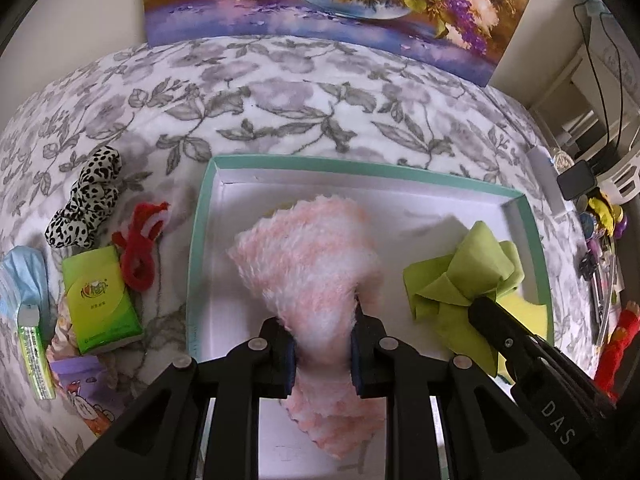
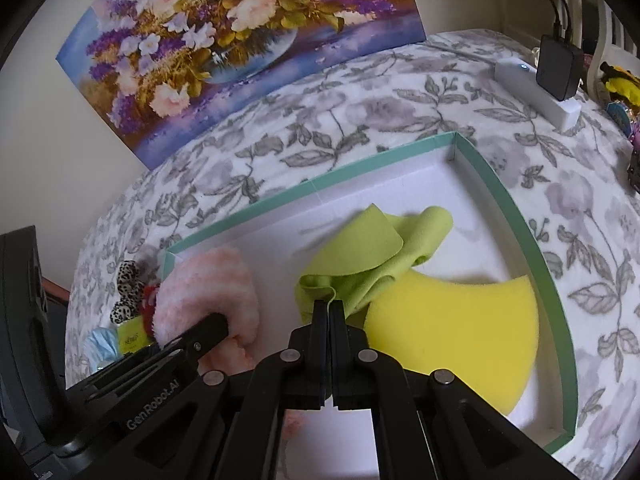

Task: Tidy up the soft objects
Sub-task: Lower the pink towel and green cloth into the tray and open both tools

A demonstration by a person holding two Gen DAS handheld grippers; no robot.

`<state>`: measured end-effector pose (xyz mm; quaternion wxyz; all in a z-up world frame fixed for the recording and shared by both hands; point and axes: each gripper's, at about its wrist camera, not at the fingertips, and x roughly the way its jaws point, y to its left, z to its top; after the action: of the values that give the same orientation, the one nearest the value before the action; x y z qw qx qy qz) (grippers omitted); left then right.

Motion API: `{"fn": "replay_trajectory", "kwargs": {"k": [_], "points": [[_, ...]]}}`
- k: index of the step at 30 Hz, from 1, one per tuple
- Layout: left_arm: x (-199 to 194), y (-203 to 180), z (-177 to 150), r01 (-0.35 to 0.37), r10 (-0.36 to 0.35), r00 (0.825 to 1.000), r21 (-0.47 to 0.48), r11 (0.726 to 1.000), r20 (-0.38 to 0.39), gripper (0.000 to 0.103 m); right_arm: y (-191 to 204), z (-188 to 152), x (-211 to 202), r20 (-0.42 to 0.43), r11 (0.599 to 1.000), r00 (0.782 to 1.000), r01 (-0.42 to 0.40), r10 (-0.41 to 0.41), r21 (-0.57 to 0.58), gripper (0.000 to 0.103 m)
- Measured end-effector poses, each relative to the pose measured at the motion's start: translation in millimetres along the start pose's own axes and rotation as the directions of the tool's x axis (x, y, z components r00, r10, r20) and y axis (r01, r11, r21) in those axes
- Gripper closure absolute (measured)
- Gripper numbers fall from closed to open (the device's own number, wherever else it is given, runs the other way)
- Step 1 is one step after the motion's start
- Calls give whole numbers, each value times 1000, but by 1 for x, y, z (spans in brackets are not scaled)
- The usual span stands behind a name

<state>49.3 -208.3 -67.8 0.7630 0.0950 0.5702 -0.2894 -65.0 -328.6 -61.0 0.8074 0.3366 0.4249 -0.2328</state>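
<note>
Inside one teal-rimmed box [image 1: 200,240] on the flowered bed [image 1: 280,100] are three soft things: one fuzzy pink-and-white cloth [image 1: 308,260], one crumpled lime cloth [image 2: 360,256], one yellow sponge [image 2: 452,328]. Left gripper [image 1: 323,344], angled steeply down, pinches the pink cloth between narrowly parted fingers; right gripper [image 2: 330,308] fingers clamp the lime cloth's edge.

Floral blanket [image 1: 304,92] carries a teal-rimmed box [image 1: 198,240], leopard scrunchie [image 1: 86,204], tissue pack [image 1: 100,300], power strip [image 2: 536,92]
</note>
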Motion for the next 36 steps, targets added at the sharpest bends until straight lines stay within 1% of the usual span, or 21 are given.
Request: {"fn": "replay_trajectory", "kwargs": {"k": [2,4,5,7,10,12,15,17,18,19,21,23,25,26,28,29,31,35,36], "points": [[1,0,-1,-2,2,1000,5,1000,-5,80,0,-1,1,-9,1000,1000,9,-9,0,101],[0,0,0,-2,2,1000,-2,1000,-15,71,0,-1,3,-25,1000,1000,13,-13,-1,97],[0,0,1,-3,3,1000,-7,1000,-21,69,0,-1,3,-32,1000,999,14,-14,-2,98],[-5,2,3,4,-5,1000,-20,1000,-23,62,3,-1,1,-35,1000,999,20,-20,-12,98],[-13,2,5,-1,1,1000,-18,1000,-18,55,7,0,-7,-25,999,999,42,-43,-32,98],[-22,4,6,-1,1,1000,-27,1000,-9,52,8,2,-12,-22,999,999,43,-44,-31,98],[-34,8,8,3,-3,1000,-46,999,2,43,9,4,-21,-21,999,999,43,-44,-29,97],[-40,12,9,2,-1,1000,-57,998,12,40,9,4,-25,-23,998,998,57,-58,-26,79],[-44,15,10,-5,6,1000,-66,998,19,37,10,4,-27,-25,997,997,68,-68,-23,60],[-46,17,10,-11,13,1000,-72,997,22,32,10,3,-28,-24,997,997,73,-74,-25,53],[-48,22,10,-24,26,999,-83,996,22,29,11,3,-30,-22,995,995,94,-95,-42,53],[-47,28,9,-52,54,998,-97,994,18,27,13,2,-30,-22,992,993,114,-116,-61,51],[-44,33,7,-77,79,997,-107,991,13,16,14,1,-28,-29,991,992,120,-122,-67,41],[-41,36,7,-96,97,995,-116,989,6,14,13,1,-27,-33,991,992,119,-121,-66,39],[-38,42,6,-118,119,993,-134,984,1,10,12,0,-25,-44,991,991,122,-125,-61,31],[-37,44,5,-123,124,992,-140,983,-1,10,11,-1,-23,-49,990,990,127,-130,-61,29],[-35,48,5,-130,131,991,-154,980,-4,9,10,-2,-20,-56,988,988,138,-142,-72,20],[-33,54,4,-169,171,985,-165,972,-5,9,12,-5,-13,-73,983,984,152,-160,-106,13],[-31,55,4,-175,176,984,-168,970,-10,9,12,-6,-11,-77,983,984,150,-159,-110,6]]}}
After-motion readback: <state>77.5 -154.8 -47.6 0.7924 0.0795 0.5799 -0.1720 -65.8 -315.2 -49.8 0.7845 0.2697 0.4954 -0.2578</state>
